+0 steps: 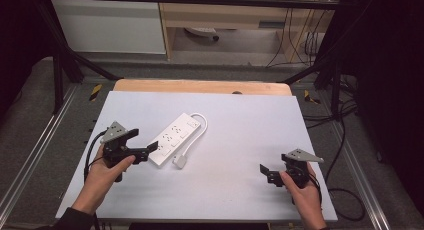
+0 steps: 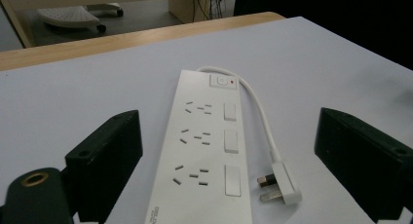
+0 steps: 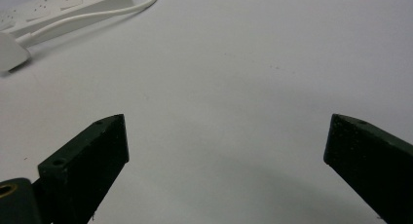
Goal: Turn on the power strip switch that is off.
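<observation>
table: white top, wood edge at far side, black frame around | floor: grey carpet, cables at right, wooden cabinet beyond | strip: flat left of centre, plug beside its near end | left tongs: open, just short of strip | right tongs: open, over bare table, well apart from strip

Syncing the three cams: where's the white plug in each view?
High view: plug lies just right of the power strip's near end, centre-left on the table.
Left gripper view: plug at lower centre-right, pins pointing at the strip.
Right gripper view: plug at the left edge, partly cut off.
Shared landmark: the white cord.
</observation>
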A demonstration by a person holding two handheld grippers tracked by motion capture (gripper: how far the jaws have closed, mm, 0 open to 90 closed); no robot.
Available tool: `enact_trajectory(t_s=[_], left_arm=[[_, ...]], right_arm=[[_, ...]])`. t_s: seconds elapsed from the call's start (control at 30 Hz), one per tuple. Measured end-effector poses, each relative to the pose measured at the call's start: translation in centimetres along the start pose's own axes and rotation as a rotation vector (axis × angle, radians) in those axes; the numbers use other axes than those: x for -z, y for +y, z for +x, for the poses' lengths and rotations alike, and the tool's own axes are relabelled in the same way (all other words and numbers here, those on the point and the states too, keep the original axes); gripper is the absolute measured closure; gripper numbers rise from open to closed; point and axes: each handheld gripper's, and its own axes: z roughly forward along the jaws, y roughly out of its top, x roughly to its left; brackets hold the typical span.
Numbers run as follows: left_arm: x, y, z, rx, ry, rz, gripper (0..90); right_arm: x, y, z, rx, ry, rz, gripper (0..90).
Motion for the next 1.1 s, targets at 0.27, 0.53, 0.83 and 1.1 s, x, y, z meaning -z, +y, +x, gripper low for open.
enact_trajectory(t_s=[0.27, 0.53, 0.83, 1.1], left_arm=[[-0.9, 0.1, -0.3, -0.009, -0.004, 0.016, 14.4], [-1.9, 0.1, -0.6, -0.02, -0.01, 0.039, 22.5], [-3.0, -0.1, -0.7, -0.019, -0.015, 0.075, 29.8], [-3.6, -0.5, -0.5, -0.006, -0.012, 0.092, 38.5]], right_arm=[[0.2, 0.0, -0.2, -0.007, -0.006, -0.008, 3.0], [0.2, 0.0, -0.2, -0.003, -0.005, -0.005, 3.0], [0.2, 0.0, -0.2, -0.002, -0.005, -0.006, 3.0], [0.2, 0.1, -0.2, -0.004, -0.004, -0.005, 3.0]])
